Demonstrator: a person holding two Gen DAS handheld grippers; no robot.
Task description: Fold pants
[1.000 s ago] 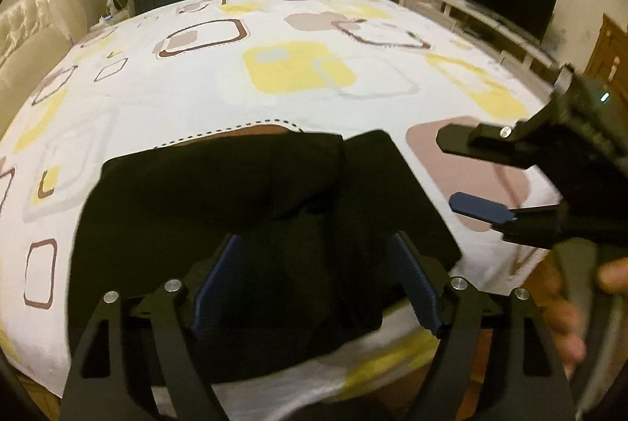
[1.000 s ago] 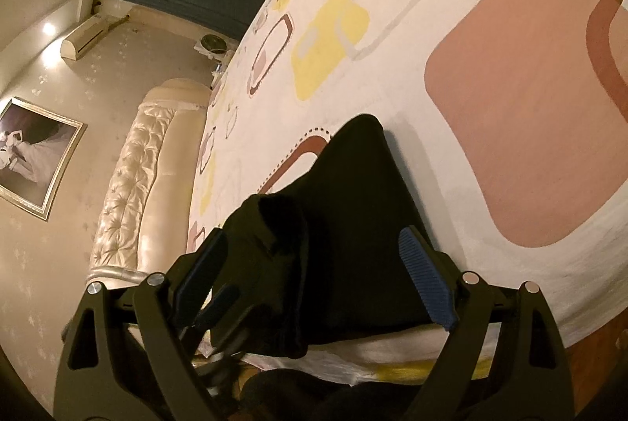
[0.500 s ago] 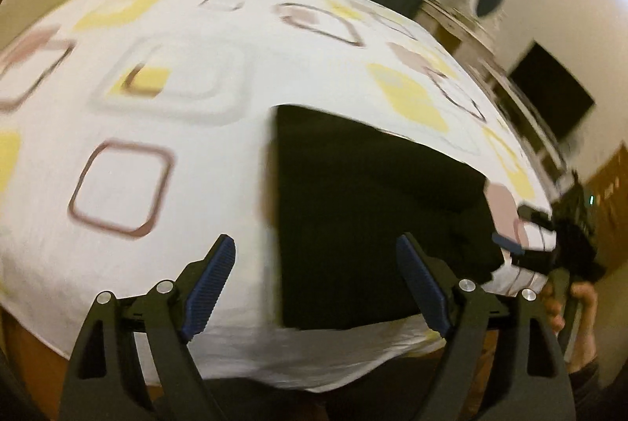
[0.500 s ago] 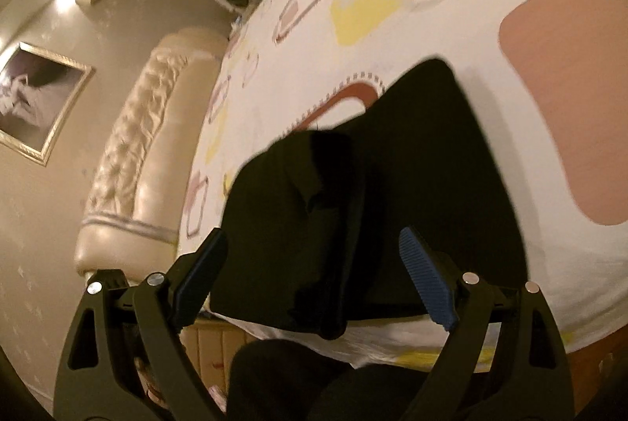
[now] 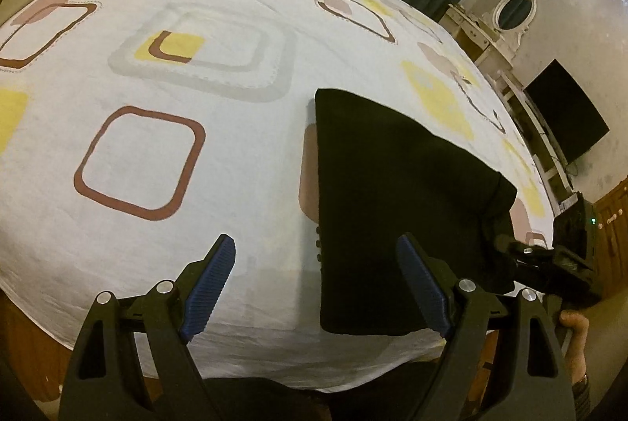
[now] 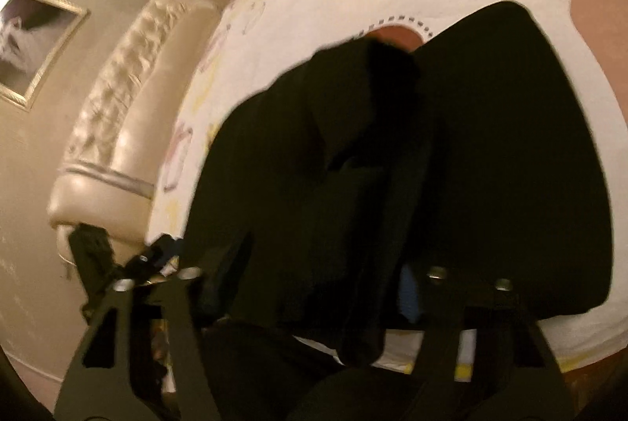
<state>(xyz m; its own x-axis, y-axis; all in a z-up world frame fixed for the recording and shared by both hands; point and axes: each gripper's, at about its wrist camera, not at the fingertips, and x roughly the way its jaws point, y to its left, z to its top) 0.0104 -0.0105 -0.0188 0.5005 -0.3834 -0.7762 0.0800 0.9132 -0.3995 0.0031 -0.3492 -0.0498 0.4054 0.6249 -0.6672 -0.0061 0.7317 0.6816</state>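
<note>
While the one pair of black cloth pants [image 5: 396, 209] lies folded near the front edge of the bed's white patterned sheet [image 5: 188, 154], my right claw [image 6: 314, 287] sits pushed into its right end; cloth hides the jaws, so I cannot tell their state. My left claw [image 5: 320, 287] hangs spread wide and empty above the left edge. A careless tug there would, I judge, drag the fold open or off the bed. Two claws, one garment.

Your left wrist view sits above the bed's [image 5: 235, 162] near edge, facing across it. Your right view presses close onto the pants [image 6: 490, 166]; both share them.
</note>
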